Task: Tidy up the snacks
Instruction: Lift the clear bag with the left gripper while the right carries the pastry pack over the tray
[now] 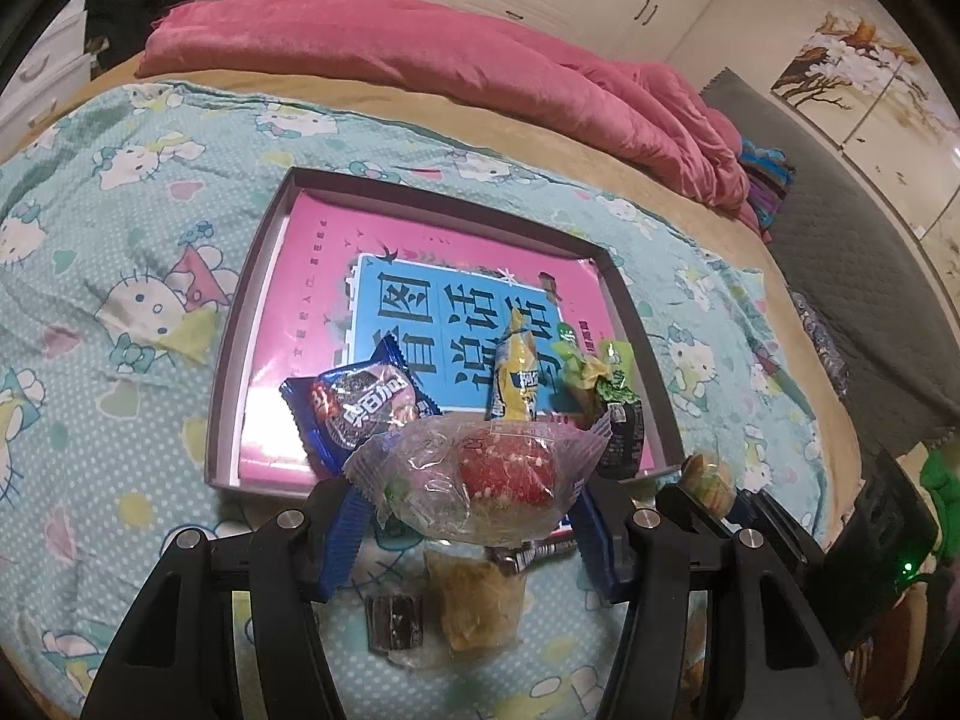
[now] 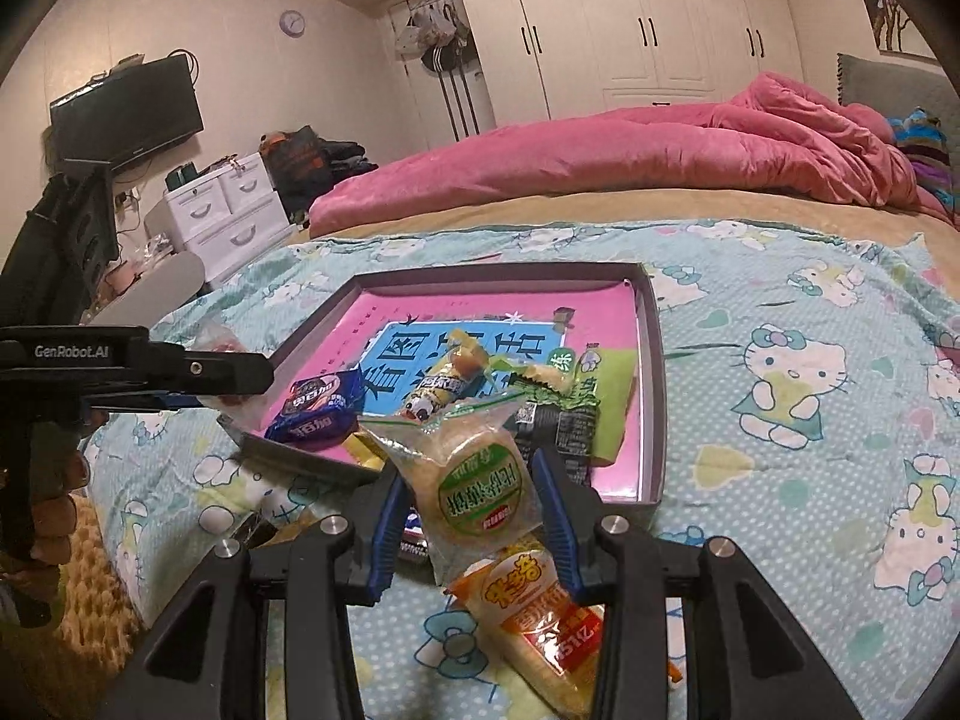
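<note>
A bed spread with a pale blue cartoon-cat sheet (image 1: 120, 252) carries a shallow box (image 1: 237, 324) lined in pink, with a pink quilt (image 1: 420, 54) heaped behind; a blue biscuit packet (image 1: 360, 405), a yellow stick snack (image 1: 515, 369) and green packets (image 1: 594, 375) lie at the box's near edge. The left gripper (image 1: 471, 501) pinches a clear wrapper holding a red sweet (image 1: 507, 471) just before the box; the right gripper (image 2: 471, 495) clamps a round cake in clear wrap (image 2: 474, 483), above an orange-and-yellow packet (image 2: 534, 612) lying on the sheet.
</note>
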Tool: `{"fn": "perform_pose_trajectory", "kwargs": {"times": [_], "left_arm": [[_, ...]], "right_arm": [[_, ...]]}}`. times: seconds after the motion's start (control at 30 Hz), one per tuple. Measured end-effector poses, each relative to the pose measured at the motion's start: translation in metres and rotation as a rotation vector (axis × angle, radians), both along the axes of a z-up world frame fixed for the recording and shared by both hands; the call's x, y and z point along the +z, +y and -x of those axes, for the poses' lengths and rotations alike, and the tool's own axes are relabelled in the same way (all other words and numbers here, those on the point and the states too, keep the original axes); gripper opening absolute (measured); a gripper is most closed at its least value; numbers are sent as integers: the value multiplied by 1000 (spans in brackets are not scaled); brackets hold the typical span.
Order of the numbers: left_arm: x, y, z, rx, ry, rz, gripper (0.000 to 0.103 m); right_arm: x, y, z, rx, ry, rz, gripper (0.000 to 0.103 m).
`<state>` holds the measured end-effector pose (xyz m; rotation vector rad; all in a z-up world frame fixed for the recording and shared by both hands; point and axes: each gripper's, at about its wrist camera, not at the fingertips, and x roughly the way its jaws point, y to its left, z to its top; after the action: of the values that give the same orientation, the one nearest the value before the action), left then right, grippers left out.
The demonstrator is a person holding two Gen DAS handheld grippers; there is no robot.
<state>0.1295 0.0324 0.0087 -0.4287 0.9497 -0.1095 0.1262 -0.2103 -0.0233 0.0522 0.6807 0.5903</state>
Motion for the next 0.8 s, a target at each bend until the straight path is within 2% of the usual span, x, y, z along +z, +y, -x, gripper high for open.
{"fn": "perform_pose_trajectory", "kwargs": {"times": [0.8], "left_arm": [[-23,-10,-25,-14,42,-37,61]], "right_arm": [[11,35,-18,9,-17,-7,42]]}}
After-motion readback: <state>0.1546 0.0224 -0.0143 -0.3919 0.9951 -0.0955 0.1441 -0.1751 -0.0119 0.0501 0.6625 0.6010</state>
